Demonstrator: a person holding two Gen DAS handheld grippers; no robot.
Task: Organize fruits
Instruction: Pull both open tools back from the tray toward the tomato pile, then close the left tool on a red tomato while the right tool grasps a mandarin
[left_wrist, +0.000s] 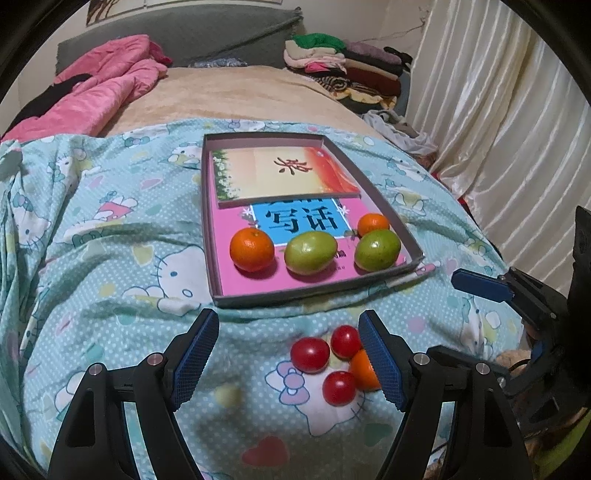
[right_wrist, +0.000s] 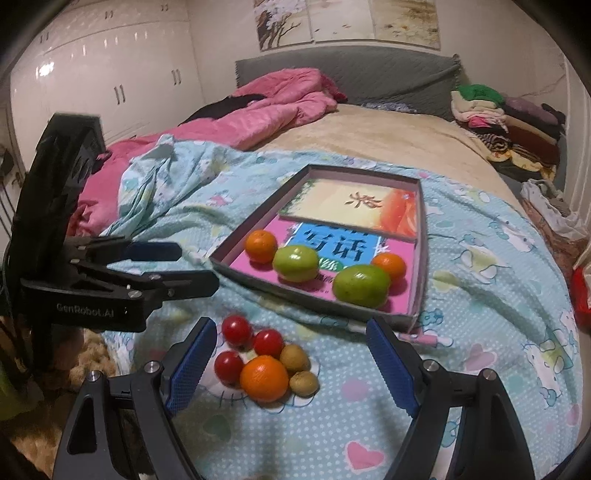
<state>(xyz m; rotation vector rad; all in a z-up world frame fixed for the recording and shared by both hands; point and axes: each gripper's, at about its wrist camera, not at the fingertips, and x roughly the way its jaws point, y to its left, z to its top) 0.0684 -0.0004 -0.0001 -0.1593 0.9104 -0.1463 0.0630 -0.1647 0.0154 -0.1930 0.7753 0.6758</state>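
Note:
A shallow grey box (left_wrist: 314, 292) (right_wrist: 295, 296) lies on the blue cartoon-print sheet. It holds two oranges (left_wrist: 252, 249) (left_wrist: 373, 223) and two green fruits (left_wrist: 310, 253) (left_wrist: 377, 250). In front of the box, a loose cluster sits on the sheet: three cherry tomatoes (right_wrist: 236, 329), an orange (right_wrist: 263, 377) and two small brown fruits (right_wrist: 294, 358). My left gripper (left_wrist: 288, 325) (right_wrist: 199, 266) hovers open just above the tomatoes (left_wrist: 309, 353), and its right finger hides part of the loose orange (left_wrist: 364, 371). My right gripper (right_wrist: 291, 332) is open over the same cluster, touching nothing.
Two books (left_wrist: 284, 170) (left_wrist: 299, 221) line the box floor. A pink quilt (right_wrist: 258, 110) lies at the back left, with folded clothes (right_wrist: 498, 110) at the back right. A curtain (left_wrist: 498, 129) hangs on the right, and a white wardrobe (right_wrist: 110, 74) stands on the left.

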